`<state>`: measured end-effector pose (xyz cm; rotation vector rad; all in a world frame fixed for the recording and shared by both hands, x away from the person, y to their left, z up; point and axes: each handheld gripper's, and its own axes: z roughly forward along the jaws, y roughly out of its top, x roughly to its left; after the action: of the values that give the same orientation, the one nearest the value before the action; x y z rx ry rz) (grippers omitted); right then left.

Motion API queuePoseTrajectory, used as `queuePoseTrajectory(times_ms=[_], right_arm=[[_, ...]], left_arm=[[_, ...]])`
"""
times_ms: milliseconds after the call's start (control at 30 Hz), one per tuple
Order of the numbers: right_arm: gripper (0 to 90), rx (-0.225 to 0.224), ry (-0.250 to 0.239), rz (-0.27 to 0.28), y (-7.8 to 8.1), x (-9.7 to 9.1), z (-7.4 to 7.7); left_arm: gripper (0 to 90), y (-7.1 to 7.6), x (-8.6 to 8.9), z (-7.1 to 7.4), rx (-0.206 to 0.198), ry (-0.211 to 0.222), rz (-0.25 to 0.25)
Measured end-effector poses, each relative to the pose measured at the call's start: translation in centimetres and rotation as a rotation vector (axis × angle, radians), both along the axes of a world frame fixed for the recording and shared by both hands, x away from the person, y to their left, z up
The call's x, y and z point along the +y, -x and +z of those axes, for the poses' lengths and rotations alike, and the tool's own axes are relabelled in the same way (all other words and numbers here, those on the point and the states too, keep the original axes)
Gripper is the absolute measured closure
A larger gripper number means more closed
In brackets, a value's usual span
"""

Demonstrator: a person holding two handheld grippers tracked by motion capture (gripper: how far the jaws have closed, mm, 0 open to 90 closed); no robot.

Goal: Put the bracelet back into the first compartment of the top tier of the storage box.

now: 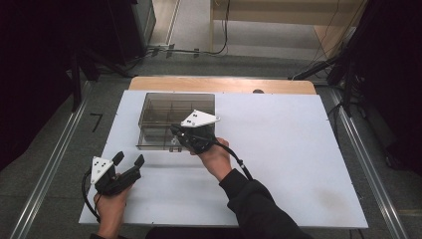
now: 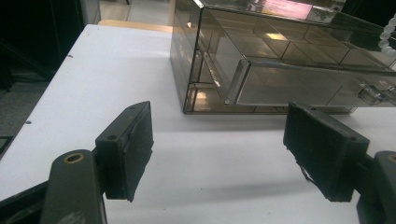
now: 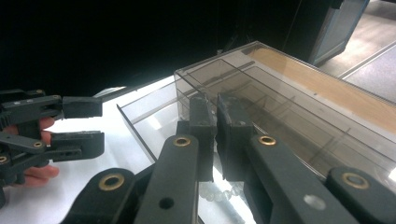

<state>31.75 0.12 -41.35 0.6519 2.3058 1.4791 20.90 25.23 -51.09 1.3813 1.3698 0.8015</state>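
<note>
On the white rectangular table top (image 1: 278,164), toward its far left part, stands a smoke-tinted clear plastic organiser box (image 1: 164,107) with inner dividers and a shallow drawer (image 2: 299,86) along its near side — the drawer stands pulled part-way out and bears a small clear knob (image 2: 371,94).

Right gripper (image 1: 175,130): black, two-jawed, capped with a grey three-cornered plate, held at the box's near edge. Its jaws are pressed together to a thin slit. A string of pale translucent beads (image 3: 217,192) hangs below them over the drawer; whether the pads pinch it I cannot tell. The same beads show as a white strand (image 2: 388,35) at the edge of the left gripper view.

Left gripper (image 1: 128,160): black, same make, held near the table's front left corner, well apart from the box — jaws spread wide with nothing between them, pointing toward the drawer front.
</note>
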Motion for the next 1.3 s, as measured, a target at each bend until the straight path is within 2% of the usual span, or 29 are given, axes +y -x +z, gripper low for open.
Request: queuePoseTrajectory(times_ms=[967, 1300], right_arm=[[83.4, 0.008, 0.032, 0.043, -0.1, 4.4, -0.3], [83.4, 0.009, 0.053, 0.040, -0.6, 5.7, -0.5]], left_arm=[[24.5, -0.3, -0.1, -0.2, 0.010, -0.001, -0.013], [24.5, -0.4, 0.0, -0.2, 0.011, 0.001, -0.013]])
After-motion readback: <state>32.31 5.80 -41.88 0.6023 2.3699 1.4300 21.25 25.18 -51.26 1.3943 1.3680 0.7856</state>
